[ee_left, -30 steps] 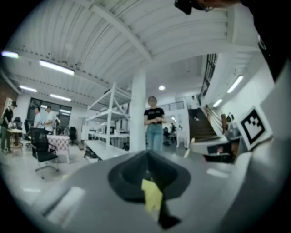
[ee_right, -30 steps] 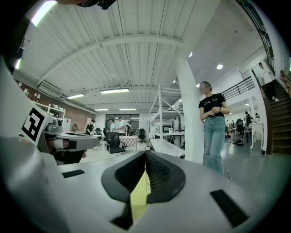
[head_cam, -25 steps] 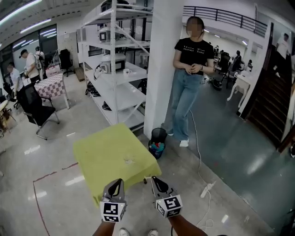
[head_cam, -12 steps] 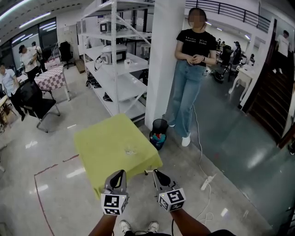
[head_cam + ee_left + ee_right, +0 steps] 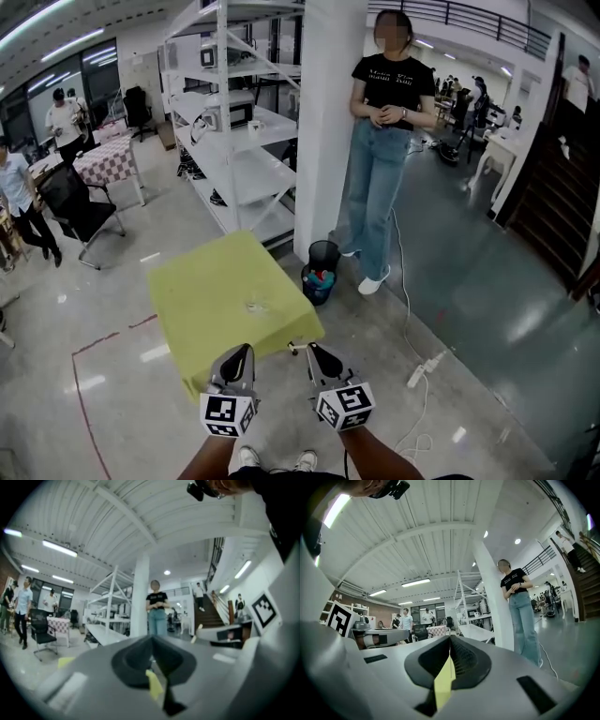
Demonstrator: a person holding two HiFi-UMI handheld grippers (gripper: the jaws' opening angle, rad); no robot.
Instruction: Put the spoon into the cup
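A low table with a yellow-green cloth stands on the floor ahead of me. A small pale thing lies near its middle, too small to tell as cup or spoon. My left gripper is held at the table's near edge, jaws together and empty. My right gripper floats beside it, just off the table's near right corner, also shut on nothing. In the left gripper view the left gripper points level at the room. The right gripper does the same in the right gripper view.
A white pillar rises behind the table, with a person leaning on it. A black bin sits at its foot. White shelving stands behind. A cable and power strip lie at the right, a chair at the left.
Both grippers have edged forward toward the table's near edge, still shut. The people at the far left have walked, and the person by the pillar has shifted a foot.
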